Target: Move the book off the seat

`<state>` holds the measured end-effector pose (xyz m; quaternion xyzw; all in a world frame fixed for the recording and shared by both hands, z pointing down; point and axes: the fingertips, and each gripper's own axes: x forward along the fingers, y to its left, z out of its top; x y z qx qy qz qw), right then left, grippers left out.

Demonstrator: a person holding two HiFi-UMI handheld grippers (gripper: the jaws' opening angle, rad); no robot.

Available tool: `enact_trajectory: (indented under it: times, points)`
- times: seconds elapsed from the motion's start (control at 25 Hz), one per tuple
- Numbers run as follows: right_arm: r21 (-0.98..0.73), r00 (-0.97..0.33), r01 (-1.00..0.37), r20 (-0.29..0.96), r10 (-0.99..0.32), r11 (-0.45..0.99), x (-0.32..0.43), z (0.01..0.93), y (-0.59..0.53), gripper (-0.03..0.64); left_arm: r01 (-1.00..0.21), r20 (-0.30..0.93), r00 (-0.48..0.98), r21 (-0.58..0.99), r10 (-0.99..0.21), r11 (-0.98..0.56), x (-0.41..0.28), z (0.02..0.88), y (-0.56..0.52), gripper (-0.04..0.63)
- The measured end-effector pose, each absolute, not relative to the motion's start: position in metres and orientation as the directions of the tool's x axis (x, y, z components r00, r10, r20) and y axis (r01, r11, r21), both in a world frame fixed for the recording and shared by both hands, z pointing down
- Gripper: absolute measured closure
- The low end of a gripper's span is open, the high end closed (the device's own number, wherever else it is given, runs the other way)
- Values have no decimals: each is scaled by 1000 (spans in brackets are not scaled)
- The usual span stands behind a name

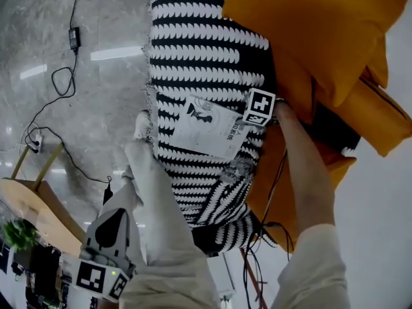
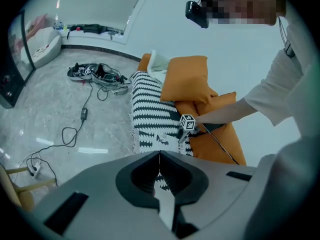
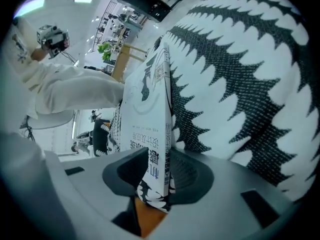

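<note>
A thin white book point(image 1: 206, 127) lies on the black-and-white patterned throw point(image 1: 199, 44) that covers the seat. My right gripper point(image 1: 248, 123) reaches in from the right, at the book's right edge. In the right gripper view the book point(image 3: 150, 109) stands edge-on between the jaws of that gripper point(image 3: 157, 179), and both pads press on it near the spine. My left gripper point(image 1: 116, 221) hangs low at the left over the floor, well away from the seat. Its jaws are closed together and hold nothing point(image 2: 159, 159). The left gripper view shows the book point(image 2: 167, 140) and the right gripper point(image 2: 186, 126) from afar.
Orange cushions point(image 1: 309, 31) pile against the seat's right side, close to my right arm. Cables and a power adapter point(image 1: 72, 38) trail over the grey marble floor to the left. A wooden stool point(image 1: 32, 198) and a green plant point(image 1: 19, 234) stand at the lower left.
</note>
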<state>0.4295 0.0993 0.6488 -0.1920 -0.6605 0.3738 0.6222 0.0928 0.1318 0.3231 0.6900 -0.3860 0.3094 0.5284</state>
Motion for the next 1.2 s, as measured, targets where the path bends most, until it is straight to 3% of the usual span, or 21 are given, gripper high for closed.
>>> enact_trajectory:
  times: [0.28,1.2]
  points:
    - [-831,-143,-223,545,826,510,421,648,124,482,-866,846,499,485,-186,-118,87,332,136,586]
    - [-668,-171,-322,738,652,671,420,655,134,485,-868,827,495,465,-264,-173,110,344,114,586]
